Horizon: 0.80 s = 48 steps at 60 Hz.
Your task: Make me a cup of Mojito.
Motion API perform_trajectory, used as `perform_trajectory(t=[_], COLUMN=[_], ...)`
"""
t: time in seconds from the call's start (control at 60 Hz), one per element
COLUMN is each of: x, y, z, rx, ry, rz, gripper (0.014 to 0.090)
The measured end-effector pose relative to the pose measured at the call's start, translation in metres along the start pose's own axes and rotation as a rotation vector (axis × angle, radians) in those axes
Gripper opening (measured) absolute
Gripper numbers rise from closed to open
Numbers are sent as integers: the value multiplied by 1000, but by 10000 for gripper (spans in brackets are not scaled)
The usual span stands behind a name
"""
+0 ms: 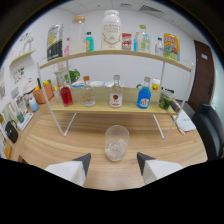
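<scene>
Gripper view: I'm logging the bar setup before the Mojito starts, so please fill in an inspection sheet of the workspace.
Surface: wooden table, bare around the glass.
Job's things: clear glass upright just ahead of the fingers, ice-like pieces inside; clear bottle with red label, blue bottle, red bottle and greenery on the lower shelf.
Clutter: white two-tier rack, its top shelf crowded with bottles and packets; orange cup beside the rack.
Grippers: gripper open, holding nothing, glass just beyond the tips.
Cables: nothing seen.
Surroundings: white wall, dark door, dark chair.
</scene>
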Motion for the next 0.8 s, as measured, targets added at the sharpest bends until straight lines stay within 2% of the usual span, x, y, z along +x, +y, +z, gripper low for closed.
perform_trajectory(t=[0.25, 0.433, 0.6, 0.8], x=[5, 33, 81, 137], y=[20, 27, -5, -73], z=[-9, -30, -44, -20], rx=[-36, -57, -22, 38], ry=[17, 40, 51, 56], rz=[10, 29, 31, 27], gripper=[861, 862, 860, 866])
